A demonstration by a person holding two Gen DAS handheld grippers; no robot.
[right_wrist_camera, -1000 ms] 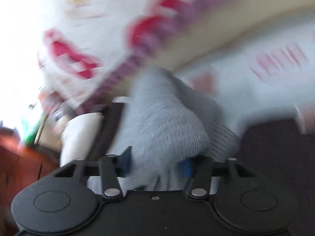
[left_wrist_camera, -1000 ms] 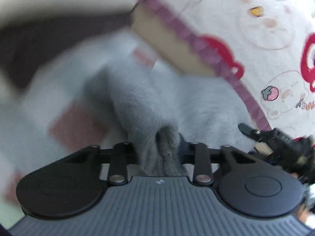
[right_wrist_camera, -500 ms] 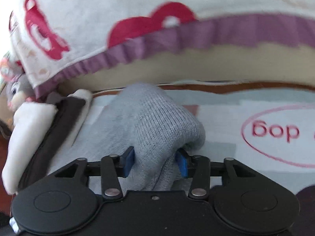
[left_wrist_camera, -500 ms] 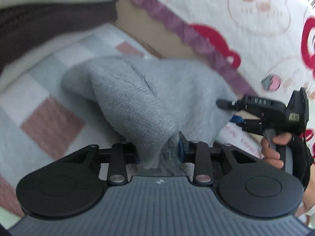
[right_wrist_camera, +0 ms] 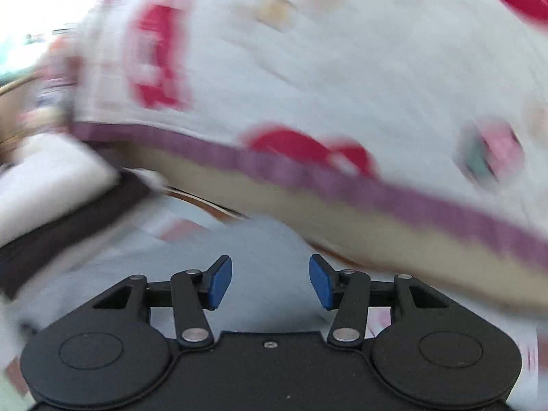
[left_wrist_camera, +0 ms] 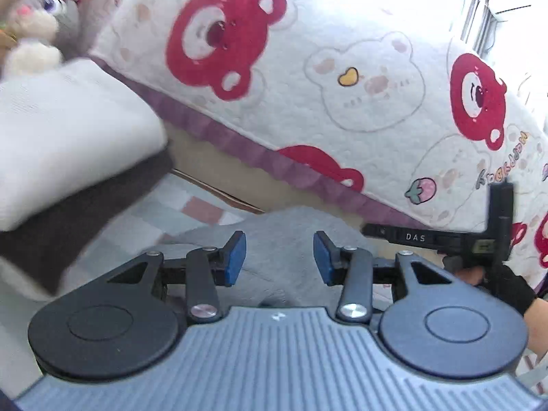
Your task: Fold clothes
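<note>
A grey knit garment [left_wrist_camera: 281, 229] lies in a low heap on the checked mat [left_wrist_camera: 202, 207], just beyond my left gripper [left_wrist_camera: 279, 257]. Its jaws are opening; the blue pads [left_wrist_camera: 236, 257] stand apart and nothing is between them. In the left wrist view my right gripper [left_wrist_camera: 373, 231] comes in from the right, held by a gloved hand [left_wrist_camera: 507, 287]. The right wrist view is blurred. There my right gripper [right_wrist_camera: 270, 282] is open and empty above the grey garment [right_wrist_camera: 267, 250].
A stack of folded clothes stands at the left, white [left_wrist_camera: 68, 130] on dark brown [left_wrist_camera: 85, 215]. A bed with a bear-print cover [left_wrist_camera: 308, 85] and purple trim rises just behind the mat. A plush toy [left_wrist_camera: 37, 17] sits at the top left.
Both grippers were shut on bunches of the grey garment; both have let go and risen. The garment now lies on the mat below them.
</note>
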